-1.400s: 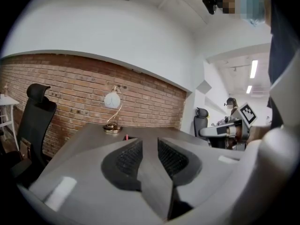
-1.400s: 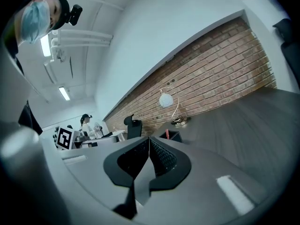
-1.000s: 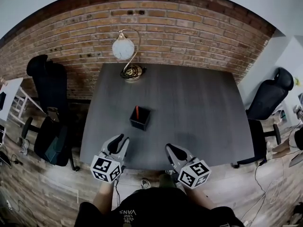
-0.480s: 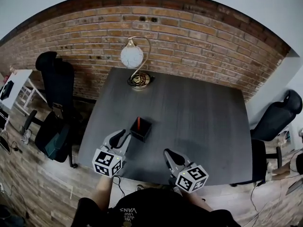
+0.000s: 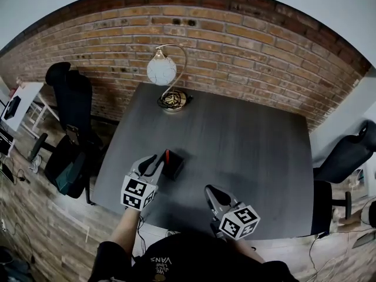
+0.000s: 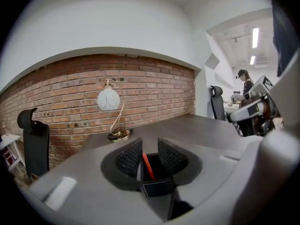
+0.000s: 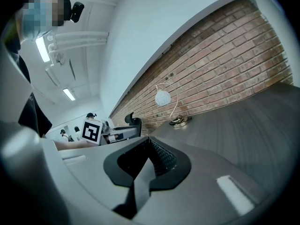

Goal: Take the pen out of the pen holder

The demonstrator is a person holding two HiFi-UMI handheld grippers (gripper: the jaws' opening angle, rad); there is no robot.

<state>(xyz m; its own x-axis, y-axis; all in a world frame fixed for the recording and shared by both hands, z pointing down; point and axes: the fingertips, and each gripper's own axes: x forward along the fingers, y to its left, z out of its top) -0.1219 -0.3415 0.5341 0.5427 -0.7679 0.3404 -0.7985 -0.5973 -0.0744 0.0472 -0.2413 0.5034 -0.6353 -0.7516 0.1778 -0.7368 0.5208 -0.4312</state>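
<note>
- Overhead, in the head view, the black pen holder stands on the near left part of the dark tabletop. The red pen stands inside it.
- Same view: the left hand-held gripper has its tips just beside the holder's left side; contact cannot be confirmed. The right hand-held gripper is over the tabletop's near edge, well apart from the holder. A globe lamp stands at the far edge by the brick wall.
- Left gripper view: the jaws stand apart and are opening. The pen rises between the two pads, leaning left, and neither pad presses on it. The holder's near wall sits low between the jaws.
- Right gripper view: the jaws meet at their tips with nothing between them. They point across the tabletop toward the lamp.
</note>
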